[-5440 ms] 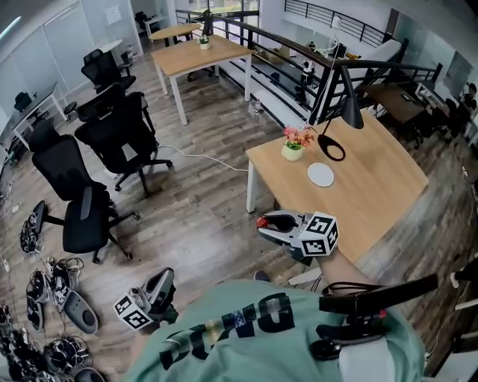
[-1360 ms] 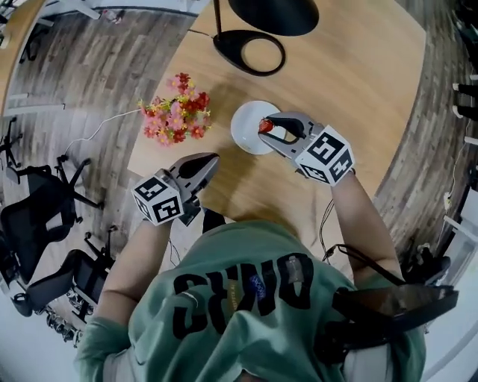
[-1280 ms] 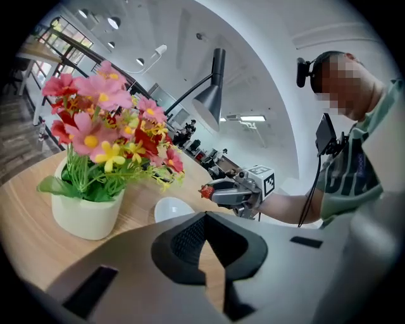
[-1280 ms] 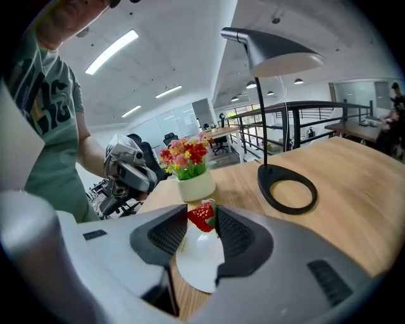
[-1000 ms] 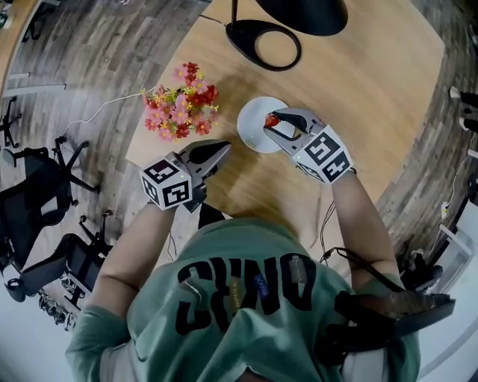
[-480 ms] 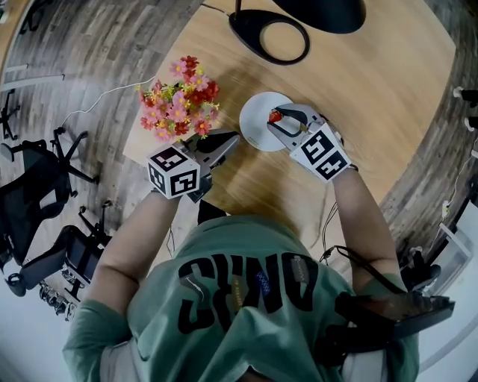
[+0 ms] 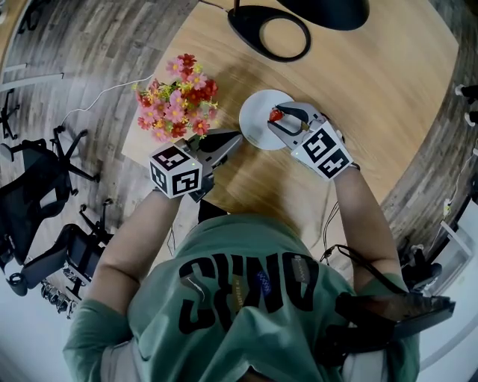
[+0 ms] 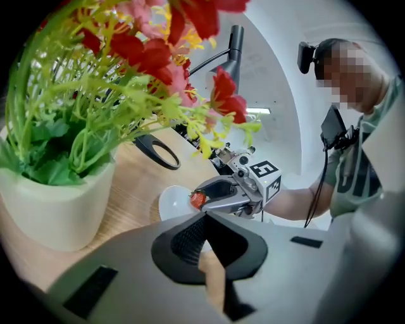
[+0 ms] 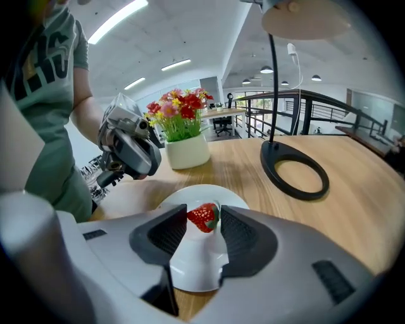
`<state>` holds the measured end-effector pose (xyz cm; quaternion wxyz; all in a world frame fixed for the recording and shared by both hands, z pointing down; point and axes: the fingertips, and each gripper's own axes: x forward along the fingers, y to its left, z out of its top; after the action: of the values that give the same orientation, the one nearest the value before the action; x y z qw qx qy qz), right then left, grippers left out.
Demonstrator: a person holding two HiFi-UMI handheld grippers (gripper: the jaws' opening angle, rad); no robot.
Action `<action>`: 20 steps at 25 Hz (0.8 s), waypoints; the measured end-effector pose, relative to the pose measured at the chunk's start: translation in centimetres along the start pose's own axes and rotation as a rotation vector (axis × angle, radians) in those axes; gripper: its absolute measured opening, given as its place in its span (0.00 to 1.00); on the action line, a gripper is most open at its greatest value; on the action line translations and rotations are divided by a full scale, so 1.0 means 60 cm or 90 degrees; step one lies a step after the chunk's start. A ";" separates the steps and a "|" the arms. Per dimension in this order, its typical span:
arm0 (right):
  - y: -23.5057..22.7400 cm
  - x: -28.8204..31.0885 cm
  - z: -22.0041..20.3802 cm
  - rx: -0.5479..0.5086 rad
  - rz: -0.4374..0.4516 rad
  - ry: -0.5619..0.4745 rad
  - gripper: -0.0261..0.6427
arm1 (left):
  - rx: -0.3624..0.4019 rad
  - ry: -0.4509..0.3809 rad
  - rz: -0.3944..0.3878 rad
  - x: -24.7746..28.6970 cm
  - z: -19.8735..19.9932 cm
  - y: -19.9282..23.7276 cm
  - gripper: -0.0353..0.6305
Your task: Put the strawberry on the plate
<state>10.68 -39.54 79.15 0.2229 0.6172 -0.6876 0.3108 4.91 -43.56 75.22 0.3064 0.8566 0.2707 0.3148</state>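
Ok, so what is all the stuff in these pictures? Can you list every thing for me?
table: one, light wood, in the middle
plate: one, white, on the table
strawberry: one, red, held over the plate
flowers: one bunch, red and pink, in a white pot at the table's edge
lamp: one, black, ring-shaped base on the table beyond the plate
office chairs: two, black, on the floor at the left
left gripper: one, grey, jaws together, empty, beside the flowers
right gripper: one, grey, closed on the strawberry
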 end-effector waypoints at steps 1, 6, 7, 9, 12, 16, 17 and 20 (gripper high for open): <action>0.000 -0.003 0.003 0.006 0.003 -0.007 0.27 | -0.001 0.000 -0.001 0.000 -0.001 -0.001 0.04; -0.005 -0.016 0.004 0.003 -0.013 -0.008 0.33 | -0.003 0.004 -0.003 0.001 -0.003 -0.001 0.04; -0.006 -0.017 0.003 0.004 -0.015 -0.009 0.33 | -0.003 0.004 -0.002 0.001 -0.004 0.000 0.04; -0.007 -0.020 0.004 0.007 -0.020 -0.013 0.33 | -0.002 0.004 -0.002 -0.001 -0.003 -0.001 0.04; -0.007 -0.026 0.007 0.012 -0.026 -0.018 0.33 | 0.003 0.004 -0.004 -0.003 -0.001 -0.008 0.04; -0.001 -0.036 0.012 0.012 -0.032 -0.019 0.33 | 0.009 0.005 -0.008 -0.009 0.003 -0.020 0.04; 0.000 -0.038 0.014 0.013 -0.034 -0.020 0.33 | 0.011 0.005 -0.010 -0.011 0.005 -0.023 0.04; 0.003 -0.044 0.019 0.019 -0.035 -0.026 0.33 | 0.014 0.001 -0.010 -0.018 0.010 -0.032 0.04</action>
<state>10.99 -38.46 76.48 0.2077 0.6453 -0.6702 0.3021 4.14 -43.23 73.12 0.2992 0.8574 0.2815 0.3099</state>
